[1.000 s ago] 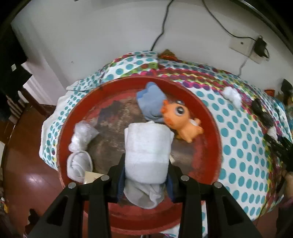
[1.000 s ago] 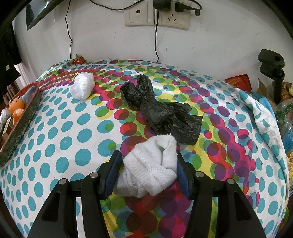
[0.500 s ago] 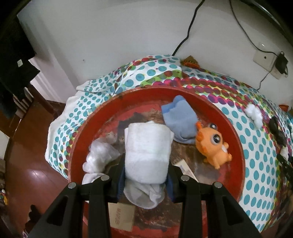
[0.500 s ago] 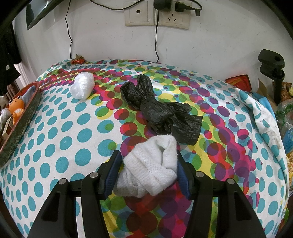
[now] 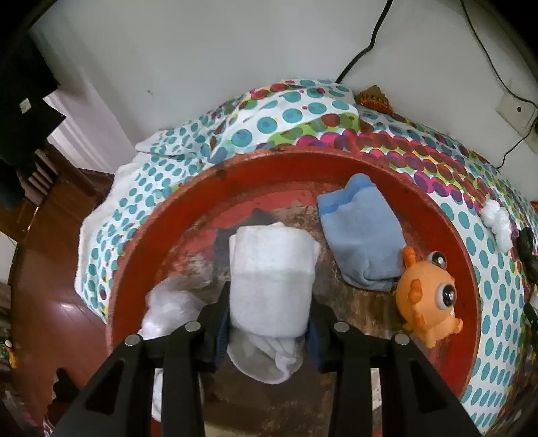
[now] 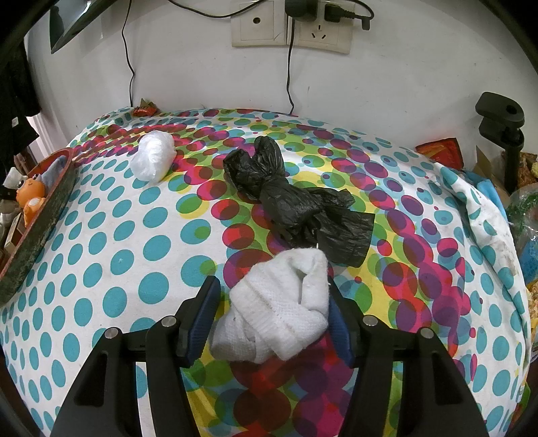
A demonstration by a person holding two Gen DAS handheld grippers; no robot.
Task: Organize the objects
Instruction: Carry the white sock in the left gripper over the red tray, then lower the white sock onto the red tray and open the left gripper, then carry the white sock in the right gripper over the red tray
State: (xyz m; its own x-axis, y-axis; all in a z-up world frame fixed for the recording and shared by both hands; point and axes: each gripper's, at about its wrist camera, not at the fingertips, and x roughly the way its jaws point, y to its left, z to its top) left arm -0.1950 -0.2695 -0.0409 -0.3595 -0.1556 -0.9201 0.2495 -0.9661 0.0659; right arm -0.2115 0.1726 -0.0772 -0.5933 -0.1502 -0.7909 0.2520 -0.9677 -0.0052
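My left gripper [image 5: 269, 302] hangs over the red round tray [image 5: 302, 164], shut on a rolled white sock [image 5: 269, 269]; its jaws are opening, with the pads still against the roll. In the tray lie a blue sock [image 5: 363, 242], an orange toy [image 5: 427, 299] and a crumpled white bag [image 5: 168, 309]. My right gripper [image 6: 274, 295] is low over the dotted tablecloth [image 6: 101, 252] with a white knitted sock [image 6: 282, 309] between its pads; those jaws are opening too. A black plastic bag [image 6: 289, 198] lies just beyond it.
A white plastic bundle [image 6: 153, 156] sits at the back left of the cloth, near the tray's edge [image 6: 40, 208]. A black clamp [image 6: 501, 124] and a red wrapper [image 6: 440, 151] stand at the right. Cables hang from wall sockets [image 6: 292, 27]. Wooden floor [image 5: 43, 319] shows left of the table.
My left gripper has moved left and lower over the tray with the white roll; the blue sock and orange toy slid right in its view. The right gripper and its sock look unchanged.
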